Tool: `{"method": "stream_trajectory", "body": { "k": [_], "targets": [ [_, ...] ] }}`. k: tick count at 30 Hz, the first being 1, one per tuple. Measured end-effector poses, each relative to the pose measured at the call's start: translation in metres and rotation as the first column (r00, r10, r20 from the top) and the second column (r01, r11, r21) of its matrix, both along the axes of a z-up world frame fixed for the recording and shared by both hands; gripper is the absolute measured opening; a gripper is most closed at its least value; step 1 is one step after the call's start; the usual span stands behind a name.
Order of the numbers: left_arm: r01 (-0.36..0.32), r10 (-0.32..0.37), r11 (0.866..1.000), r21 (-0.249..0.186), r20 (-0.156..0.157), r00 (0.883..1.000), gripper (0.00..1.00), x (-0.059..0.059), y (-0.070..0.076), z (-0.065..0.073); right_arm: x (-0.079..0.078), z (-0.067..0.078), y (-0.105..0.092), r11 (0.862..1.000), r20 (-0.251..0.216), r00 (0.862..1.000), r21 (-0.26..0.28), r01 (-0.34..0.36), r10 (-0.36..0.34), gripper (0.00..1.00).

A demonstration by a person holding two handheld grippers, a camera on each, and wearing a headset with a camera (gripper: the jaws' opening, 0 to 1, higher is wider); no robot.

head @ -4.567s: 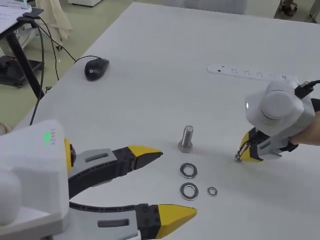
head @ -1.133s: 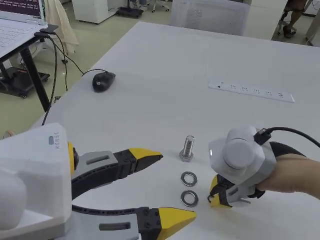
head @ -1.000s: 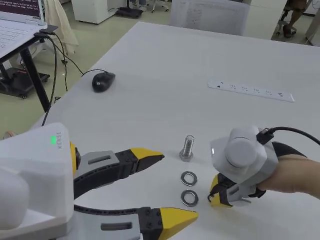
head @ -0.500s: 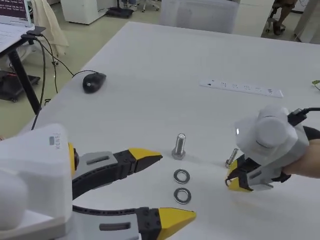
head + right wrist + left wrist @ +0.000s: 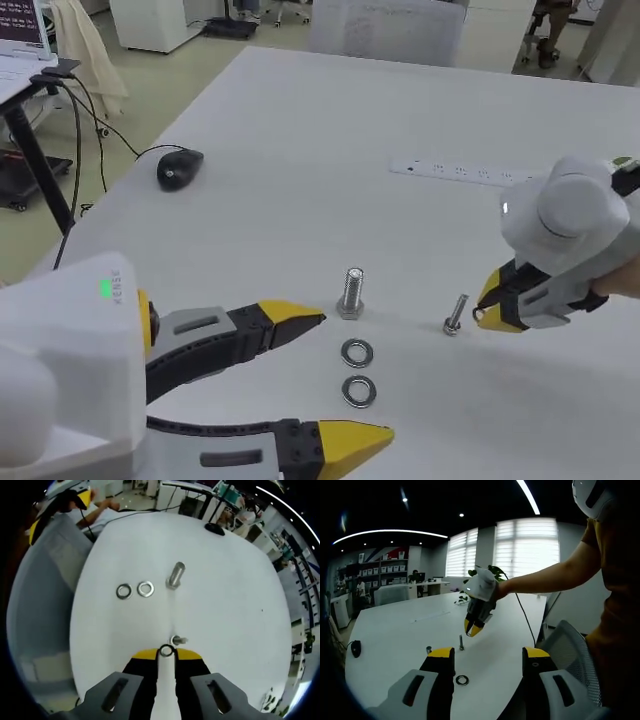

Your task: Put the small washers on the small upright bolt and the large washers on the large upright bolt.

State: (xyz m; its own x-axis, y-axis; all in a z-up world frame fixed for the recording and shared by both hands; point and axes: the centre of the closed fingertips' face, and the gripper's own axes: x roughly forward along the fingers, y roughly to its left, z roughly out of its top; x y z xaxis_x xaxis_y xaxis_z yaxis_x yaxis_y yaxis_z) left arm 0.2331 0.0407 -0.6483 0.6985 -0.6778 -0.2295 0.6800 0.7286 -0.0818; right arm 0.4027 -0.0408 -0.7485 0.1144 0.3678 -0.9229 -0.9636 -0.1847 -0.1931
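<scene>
Nearest the person, the left hand-held gripper hangs low over the white worktop with its yellow-tipped jaws spread wide and nothing between them. Its white housing carries a lit green light and a short line of grey lettering, too blurred to read. Just past those tips lie the nearer large washer and the farther large washer, flat on the worktop, close together but apart. Just behind them the large upright bolt stands on its head, bare of washers. To its right, well apart, the small upright bolt stands a little tilted. The right hand-held gripper is clenched on a small washer, pinched at the very tips of the jaws. The washer is close beside the top of the small bolt; whether it touches cannot be told. Farther back a white power strip lies across the worktop, with no readable print. A black computer mouse sits near the far left edge, its cable running off the side.
</scene>
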Motion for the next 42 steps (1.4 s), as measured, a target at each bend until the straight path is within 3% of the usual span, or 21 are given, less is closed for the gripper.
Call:
{"method": "stream_trajectory", "body": {
  "k": [7,15,42],
  "targets": [
    [-0.003,0.003,1.0,0.0,-0.005,1.0,0.53,0.0,0.001,0.0,0.011,0.003,0.005,1.0,0.021,1.0,-0.014,-0.01,0.01,0.12],
    [-0.015,0.015,1.0,0.001,-0.007,1.0,0.54,0.005,0.005,0.0,0.017,-0.002,0.011,0.999,0.01,1.0,-0.026,-0.022,0.022,0.12],
    [-0.025,0.024,1.0,-0.006,-0.032,0.999,0.53,0.014,0.009,-0.009,0.021,-0.032,0.013,0.992,-0.024,0.997,-0.102,-0.073,0.07,0.12]
  ]
}}
